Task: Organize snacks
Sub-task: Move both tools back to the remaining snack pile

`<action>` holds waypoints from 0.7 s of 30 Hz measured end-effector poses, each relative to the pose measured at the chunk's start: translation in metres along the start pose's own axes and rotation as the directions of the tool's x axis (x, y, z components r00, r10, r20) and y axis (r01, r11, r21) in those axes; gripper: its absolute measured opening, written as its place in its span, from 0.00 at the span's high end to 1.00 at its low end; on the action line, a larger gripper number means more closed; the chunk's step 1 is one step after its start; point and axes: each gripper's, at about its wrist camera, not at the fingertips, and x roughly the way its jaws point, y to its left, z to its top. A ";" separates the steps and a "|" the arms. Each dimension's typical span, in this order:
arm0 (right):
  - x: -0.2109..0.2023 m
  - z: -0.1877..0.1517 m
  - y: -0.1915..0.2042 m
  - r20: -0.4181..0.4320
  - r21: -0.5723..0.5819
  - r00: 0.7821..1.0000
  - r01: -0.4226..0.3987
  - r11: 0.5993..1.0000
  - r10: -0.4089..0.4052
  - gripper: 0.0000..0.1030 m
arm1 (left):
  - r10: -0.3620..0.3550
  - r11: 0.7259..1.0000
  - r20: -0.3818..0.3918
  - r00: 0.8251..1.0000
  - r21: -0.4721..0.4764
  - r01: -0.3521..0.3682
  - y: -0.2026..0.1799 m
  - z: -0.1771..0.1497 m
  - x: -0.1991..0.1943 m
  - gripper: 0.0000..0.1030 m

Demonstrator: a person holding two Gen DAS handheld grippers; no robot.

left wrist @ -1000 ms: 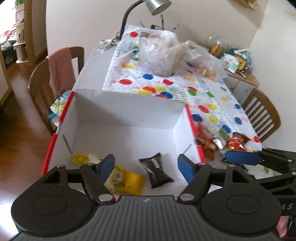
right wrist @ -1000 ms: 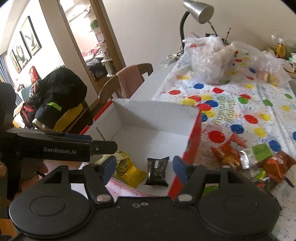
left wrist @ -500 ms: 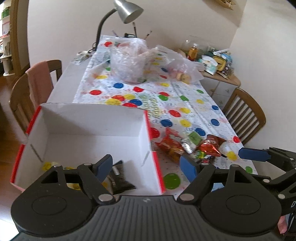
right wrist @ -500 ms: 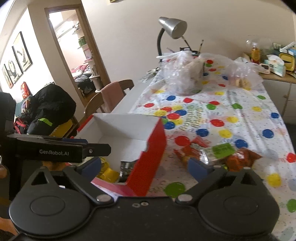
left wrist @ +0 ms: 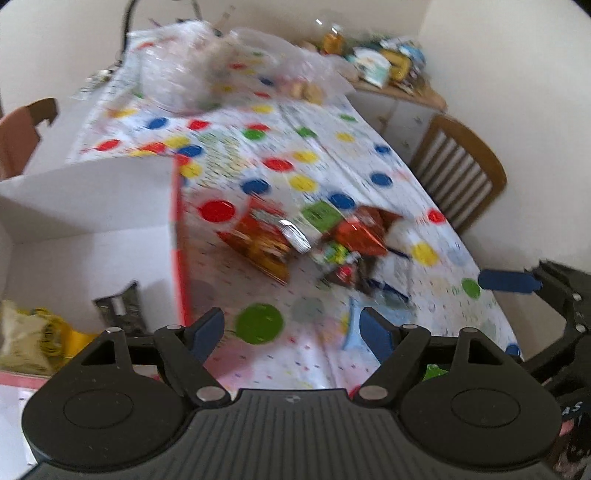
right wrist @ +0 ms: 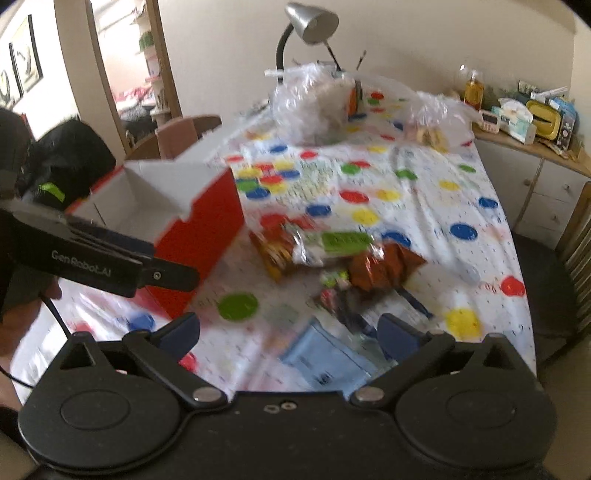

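A red cardboard box (left wrist: 92,206) (right wrist: 199,236) with a white inside stands at the left of the dotted tablecloth. In it lie a dark snack packet (left wrist: 120,308) and a yellow packet (left wrist: 40,336). A pile of loose snacks (left wrist: 306,240) (right wrist: 332,254), orange, green and red-brown, lies right of the box. A pale blue packet (right wrist: 321,358) lies near the front edge. My left gripper (left wrist: 291,332) hovers open over the cloth beside the box. My right gripper (right wrist: 288,332) is open above the blue packet. Neither holds anything.
Clear plastic bags (right wrist: 314,99) and a desk lamp (right wrist: 310,22) occupy the far end of the table. Wooden chairs stand at the right (left wrist: 458,173) and left (right wrist: 177,136). A sideboard with clutter (right wrist: 524,122) lines the right wall.
Both grippers have swung right, away from the box and toward the snack pile. The views are blurred by motion. The jaws stayed open.
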 end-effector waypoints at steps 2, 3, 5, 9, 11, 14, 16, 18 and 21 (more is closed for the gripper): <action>0.008 -0.008 -0.005 -0.032 -0.033 0.999 -0.001 0.999 0.000 0.01 | -0.004 1.000 -0.018 1.000 0.023 0.004 -0.010 -0.003 0.011 0.22; 0.011 -0.012 -0.009 -0.045 -0.045 0.999 0.000 0.999 -0.002 0.01 | -0.001 1.000 -0.029 1.000 0.028 0.001 -0.014 -0.004 0.017 0.22; 0.019 -0.019 -0.014 -0.070 -0.060 0.998 -0.014 0.998 0.009 0.01 | 0.008 1.000 -0.049 0.999 0.022 -0.007 -0.019 -0.005 0.027 0.22; 0.040 -0.028 -0.020 -0.116 -0.110 0.993 -0.049 0.993 0.036 0.04 | 0.035 0.999 -0.073 0.997 0.002 -0.035 -0.024 -0.003 0.046 0.22; 0.052 -0.030 -0.020 -0.138 -0.144 0.989 -0.069 0.987 0.049 0.05 | 0.050 0.999 -0.081 0.995 -0.009 -0.051 -0.024 -0.001 0.053 0.22; 0.069 -0.029 -0.020 -0.170 -0.185 0.983 -0.103 0.977 0.072 0.09 | 0.069 0.997 -0.088 0.994 -0.016 -0.071 -0.023 0.004 0.062 0.22; 0.080 -0.029 -0.020 -0.189 -0.216 0.978 -0.125 0.968 0.084 0.12 | 0.080 0.996 -0.100 0.992 -0.024 -0.083 -0.022 0.007 0.070 0.22; 0.089 -0.029 -0.019 -0.206 -0.247 0.975 -0.132 0.960 0.081 0.17 | 0.084 0.996 -0.108 0.991 -0.032 -0.088 -0.021 0.009 0.075 0.22; 0.100 -0.028 -0.020 -0.222 -0.276 0.971 -0.149 0.950 0.087 0.23 | 0.087 0.995 -0.105 0.991 -0.031 -0.091 -0.020 0.011 0.078 0.22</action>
